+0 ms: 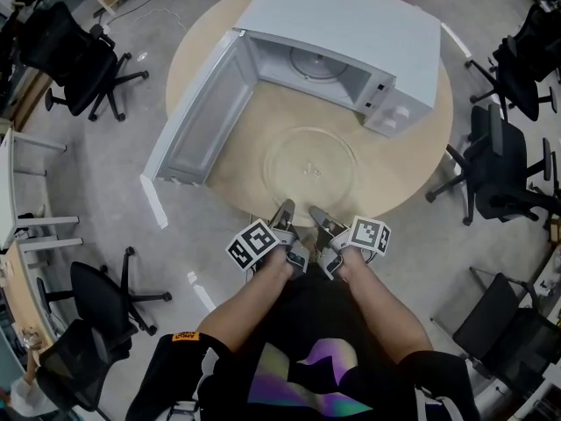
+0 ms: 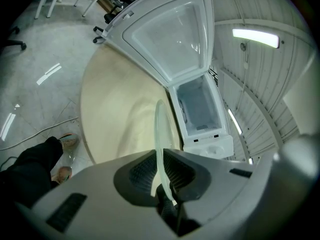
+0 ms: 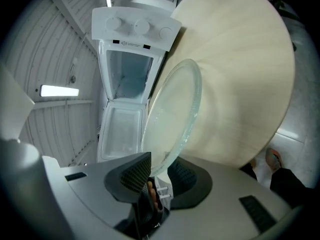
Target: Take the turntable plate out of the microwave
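Right now, from the head view, the clear round glass turntable plate is out of the boxy white microwave and sits flat over the round pale wooden table, just in front of the oven's mouth. The microwave's white door is swung wide to the left. My left gripper and my right gripper sit side by side at the near rim of the plate, close to the table edge. I cannot tell from here whether the glass touches the tabletop. Black office chairs stand around on the grey floor. Through the left gripper view, I see the plate edge-on as a thin pale line running straight between the two ribbed pads, and the jaws are closed down narrow onto its rim. The open microwave and its door lie beyond. Through the right gripper view, the plate's broad face slants away from the jaws, and its near rim is pinched between the dark ribbed pads. The microwave's control knobs and open cavity show behind the glass, with the table to one side.
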Demonstrator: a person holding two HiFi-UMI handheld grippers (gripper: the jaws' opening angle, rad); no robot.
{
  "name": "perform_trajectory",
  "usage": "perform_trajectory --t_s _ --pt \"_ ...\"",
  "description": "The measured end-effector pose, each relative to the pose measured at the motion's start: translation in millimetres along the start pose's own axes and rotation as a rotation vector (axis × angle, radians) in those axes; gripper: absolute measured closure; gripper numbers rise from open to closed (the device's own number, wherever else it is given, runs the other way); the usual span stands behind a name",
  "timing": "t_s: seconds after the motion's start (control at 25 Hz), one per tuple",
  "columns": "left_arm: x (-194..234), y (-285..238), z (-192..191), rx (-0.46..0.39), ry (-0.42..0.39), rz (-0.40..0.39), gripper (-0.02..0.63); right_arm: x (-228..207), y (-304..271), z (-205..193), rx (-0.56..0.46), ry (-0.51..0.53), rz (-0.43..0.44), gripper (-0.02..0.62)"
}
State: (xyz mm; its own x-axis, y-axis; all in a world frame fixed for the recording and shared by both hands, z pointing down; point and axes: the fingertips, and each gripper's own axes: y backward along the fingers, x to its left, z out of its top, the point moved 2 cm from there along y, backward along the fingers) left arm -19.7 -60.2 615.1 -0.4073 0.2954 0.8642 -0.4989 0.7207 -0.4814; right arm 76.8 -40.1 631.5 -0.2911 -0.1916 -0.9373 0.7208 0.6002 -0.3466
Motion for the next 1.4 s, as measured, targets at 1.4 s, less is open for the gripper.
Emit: perform_trajectory --t_s 1.4 --pt "31.4 -7.4 -36.9 0.352 -0.14 -0.115 0.509 -31.1 26.6 -19.7 0.051 0.089 -0.114 0.508"
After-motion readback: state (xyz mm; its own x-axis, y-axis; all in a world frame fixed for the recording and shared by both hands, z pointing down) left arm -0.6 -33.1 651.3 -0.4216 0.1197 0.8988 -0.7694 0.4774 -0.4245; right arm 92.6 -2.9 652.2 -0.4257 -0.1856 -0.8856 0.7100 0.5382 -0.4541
